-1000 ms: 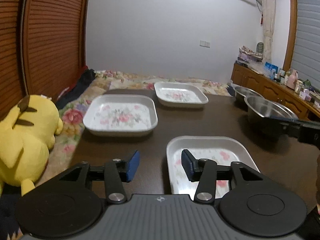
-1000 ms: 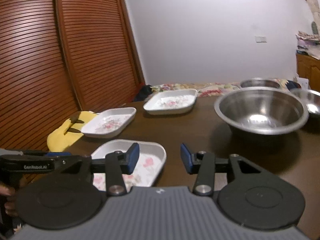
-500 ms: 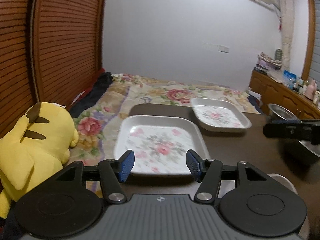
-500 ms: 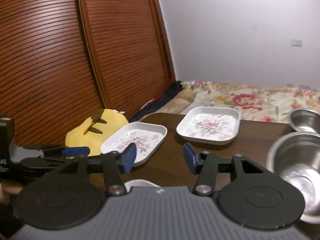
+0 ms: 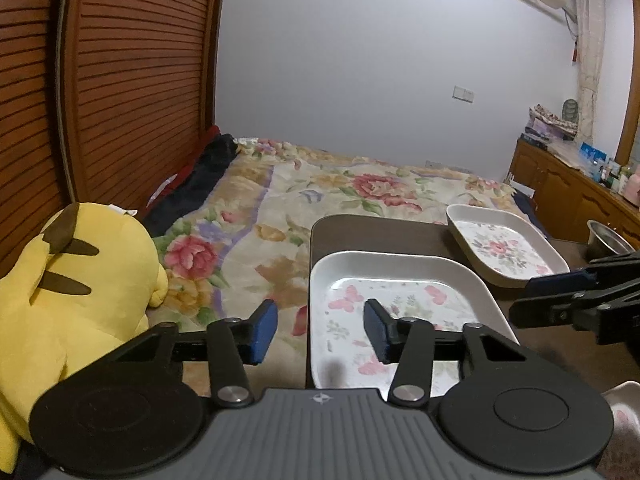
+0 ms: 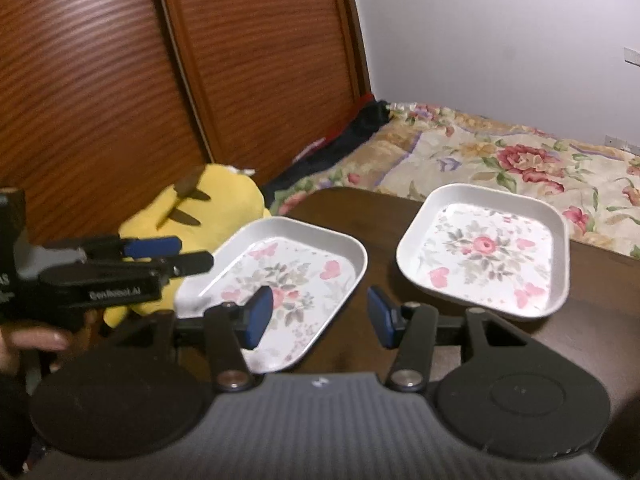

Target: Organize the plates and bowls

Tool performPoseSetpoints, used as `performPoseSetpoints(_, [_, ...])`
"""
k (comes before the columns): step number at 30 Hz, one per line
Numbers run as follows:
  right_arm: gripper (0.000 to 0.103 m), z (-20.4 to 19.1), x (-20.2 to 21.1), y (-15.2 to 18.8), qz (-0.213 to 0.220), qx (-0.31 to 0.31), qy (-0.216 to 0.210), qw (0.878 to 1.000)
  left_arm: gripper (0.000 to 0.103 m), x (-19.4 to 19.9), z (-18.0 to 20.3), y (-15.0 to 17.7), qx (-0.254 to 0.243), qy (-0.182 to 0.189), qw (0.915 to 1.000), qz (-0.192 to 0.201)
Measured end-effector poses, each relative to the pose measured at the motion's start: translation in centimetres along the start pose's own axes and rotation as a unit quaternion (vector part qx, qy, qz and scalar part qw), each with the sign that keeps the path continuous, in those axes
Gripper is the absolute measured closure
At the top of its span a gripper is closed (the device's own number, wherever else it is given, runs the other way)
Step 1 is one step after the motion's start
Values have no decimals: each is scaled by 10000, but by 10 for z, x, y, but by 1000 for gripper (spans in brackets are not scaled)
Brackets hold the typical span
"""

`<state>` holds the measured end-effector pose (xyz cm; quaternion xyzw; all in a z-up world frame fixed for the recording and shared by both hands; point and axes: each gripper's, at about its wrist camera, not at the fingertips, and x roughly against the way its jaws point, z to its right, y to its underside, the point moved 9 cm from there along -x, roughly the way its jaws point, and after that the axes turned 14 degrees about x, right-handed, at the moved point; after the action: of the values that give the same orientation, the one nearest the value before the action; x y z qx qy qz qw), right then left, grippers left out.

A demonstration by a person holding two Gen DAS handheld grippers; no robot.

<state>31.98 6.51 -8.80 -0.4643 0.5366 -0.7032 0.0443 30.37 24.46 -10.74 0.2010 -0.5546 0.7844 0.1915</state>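
Plates first: my left tongs have just been narrowing, part open and empty, straddling the left rim of the near white square floral plate at the dark wooden counter edge. Right tongs gape halfway, empty, over that plate's right corner. A second floral plate lies at two o'clock. I judge a skewed pinch could tip the near plate onto the flowered bed at nine o'clock.

Home bedrm; floral bed, plush toy
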Motion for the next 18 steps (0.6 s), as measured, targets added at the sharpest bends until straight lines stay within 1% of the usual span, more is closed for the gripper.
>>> performPoseSetpoints(3, [50,0,-13,2,-198,69,29,9998,60,-4,0,2,13,138,9999,-62])
performPoseSetpoints(5, [50,3,-20,3,-316,-11,-50,9995,63,-8,0,4,5,205,9997,-117])
performPoseSetpoints(7, [53,4,-24,4,-391,-50,-112,9992,66,-10,-1,4,11,229,9996,-149])
performPoseSetpoints(10, [57,5,-30,7,-508,-7,-81,9987,69,-12,-1,7,32,250,9995,-187])
performPoseSetpoints(12, [57,4,-33,8,-572,-47,-106,9983,71,-12,-2,9,68,254,9994,-210])
performPoseSetpoints(13, [58,3,-34,9,-598,-68,-127,9981,76,-12,-2,9,78,265,9994,-220])
performPoseSetpoints(14, [59,3,-36,10,-628,-80,-147,9979,78,-11,-3,10,89,273,9993,-234])
performPoseSetpoints(17, [64,-1,-39,13,-707,-80,-219,9972,80,-9,-6,13,164,252,9992,-249])
performPoseSetpoints(18, [67,-2,-39,13,-722,-72,-238,9971,81,-9,-7,14,182,239,9992,-262])
